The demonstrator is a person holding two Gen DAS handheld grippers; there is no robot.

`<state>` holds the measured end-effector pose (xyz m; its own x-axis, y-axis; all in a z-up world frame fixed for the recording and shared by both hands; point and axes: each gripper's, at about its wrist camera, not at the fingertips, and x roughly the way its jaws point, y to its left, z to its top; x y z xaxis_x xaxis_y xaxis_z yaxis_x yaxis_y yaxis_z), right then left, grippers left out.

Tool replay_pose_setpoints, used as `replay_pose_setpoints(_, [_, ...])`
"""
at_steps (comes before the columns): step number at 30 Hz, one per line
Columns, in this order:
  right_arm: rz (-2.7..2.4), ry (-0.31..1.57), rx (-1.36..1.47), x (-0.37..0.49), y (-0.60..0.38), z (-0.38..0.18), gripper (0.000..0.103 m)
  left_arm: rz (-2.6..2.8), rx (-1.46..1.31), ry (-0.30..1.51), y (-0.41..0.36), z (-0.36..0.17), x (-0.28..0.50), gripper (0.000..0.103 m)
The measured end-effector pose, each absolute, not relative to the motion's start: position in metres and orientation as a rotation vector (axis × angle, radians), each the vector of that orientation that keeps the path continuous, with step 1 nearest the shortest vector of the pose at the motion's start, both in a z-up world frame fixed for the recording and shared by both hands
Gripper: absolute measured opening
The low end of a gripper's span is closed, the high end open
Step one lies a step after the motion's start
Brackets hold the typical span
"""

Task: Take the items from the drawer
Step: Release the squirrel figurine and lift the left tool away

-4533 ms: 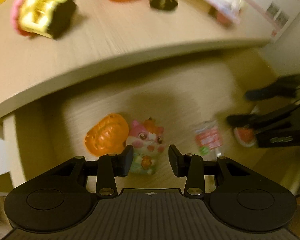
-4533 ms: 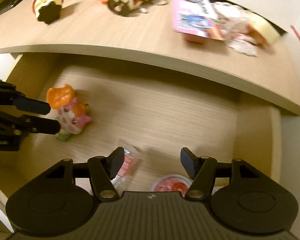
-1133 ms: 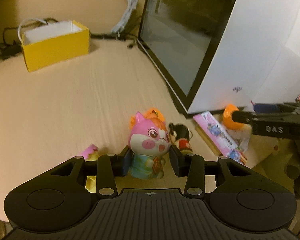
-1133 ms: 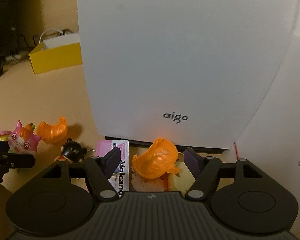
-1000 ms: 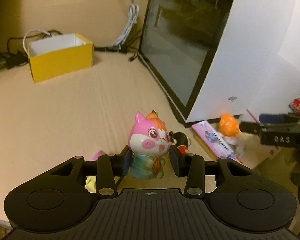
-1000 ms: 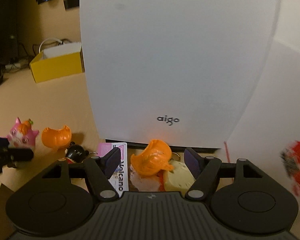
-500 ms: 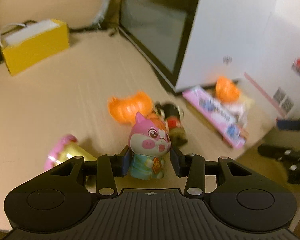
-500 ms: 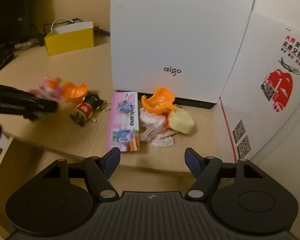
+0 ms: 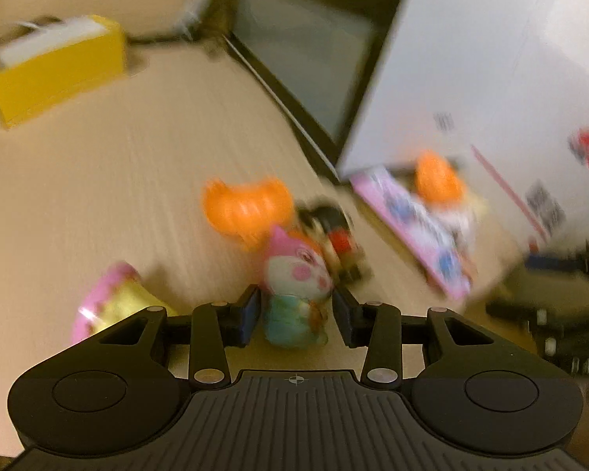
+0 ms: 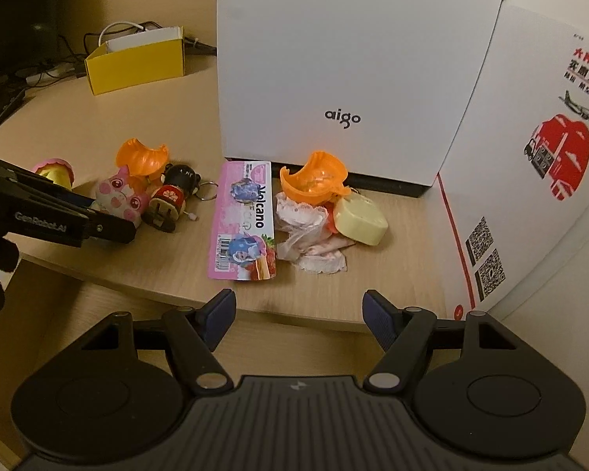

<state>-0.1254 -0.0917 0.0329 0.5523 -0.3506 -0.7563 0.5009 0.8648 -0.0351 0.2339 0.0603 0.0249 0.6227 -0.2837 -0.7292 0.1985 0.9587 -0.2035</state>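
Left gripper (image 9: 297,316) brackets pig toy (image 9: 296,286) on desk (image 9: 98,180).

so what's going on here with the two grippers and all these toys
A person is moving toys from a drawer onto the desk. The left gripper has the pink pig figure between its fingers at the desk's front edge, though blur hides whether it is gripped. The right gripper is open and empty, above the pink Volcano packet.

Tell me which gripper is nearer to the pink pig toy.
Left. The left gripper has the pink pig toy right between its fingers on the desk. The right gripper hangs open off the desk's front edge, well to the toy's right, holding nothing.
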Motion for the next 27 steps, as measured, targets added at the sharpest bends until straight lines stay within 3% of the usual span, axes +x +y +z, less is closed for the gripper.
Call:
replay_pose_setpoints(18, [-0.322,0.853,0.090,-0.123,-0.086,0.030,0.073,-0.253,-0.114,0.672,0.068,0.050,0.218,0.044])
replay_pose_setpoints(27, [-0.260,0.838,0.049,-0.123,-0.082,0.034,0.073,-0.259,-0.100,0.695,0.067,0.048,0.212,0.043])
